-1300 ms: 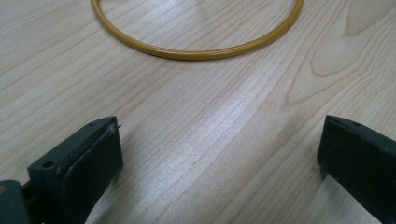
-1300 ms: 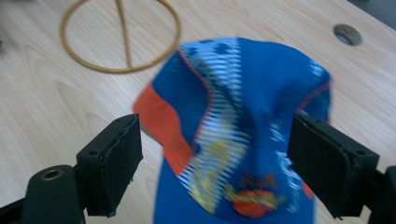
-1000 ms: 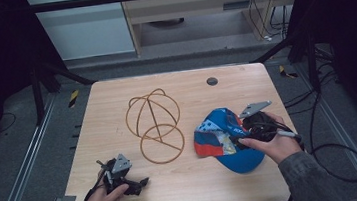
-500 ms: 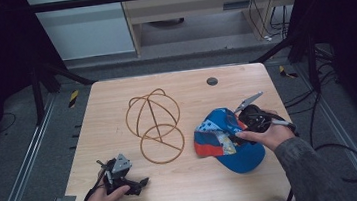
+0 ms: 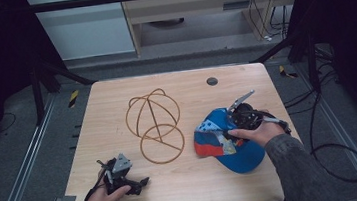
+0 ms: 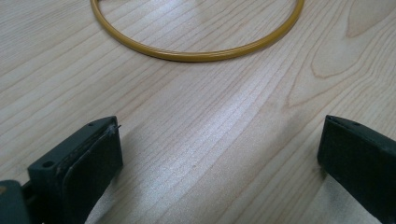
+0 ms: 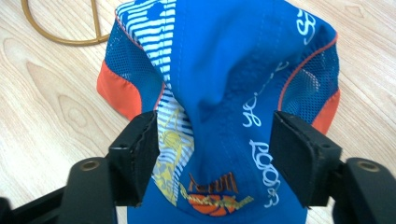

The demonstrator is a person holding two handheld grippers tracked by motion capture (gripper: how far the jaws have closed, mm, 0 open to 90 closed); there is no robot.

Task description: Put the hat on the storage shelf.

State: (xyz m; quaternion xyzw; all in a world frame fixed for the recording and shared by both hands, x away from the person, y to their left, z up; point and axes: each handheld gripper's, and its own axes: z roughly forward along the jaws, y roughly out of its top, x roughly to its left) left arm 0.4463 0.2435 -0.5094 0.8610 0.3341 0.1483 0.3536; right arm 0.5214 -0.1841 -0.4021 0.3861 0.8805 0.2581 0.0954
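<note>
A blue cap point(image 5: 237, 154) with orange and striped panels lies at the table's right. My right gripper point(image 5: 226, 129) reaches onto its crown from the right. In the right gripper view the jaws have just been closing. The pads pinch a puckered fold of the cap point(image 7: 224, 56) between them, and the mesh sides spread out past both jaws. My left gripper point(image 5: 134, 181) rests on the wood near the front left edge. Its jaws stand wide apart with only bare table between them point(image 6: 219, 154).
A gold wire cap frame point(image 5: 154, 120), a dome on a flat ring, stands at the table's middle. Its ring point(image 6: 196, 55) lies just ahead of the left gripper and its edge point(image 7: 60, 37) is beyond the cap. A dark round hole point(image 5: 211, 81) is at the back.
The right hand has slid left and slightly down onto the cap, and its jaws have come closer together on the crown. The left hand and gripper have stayed put.
</note>
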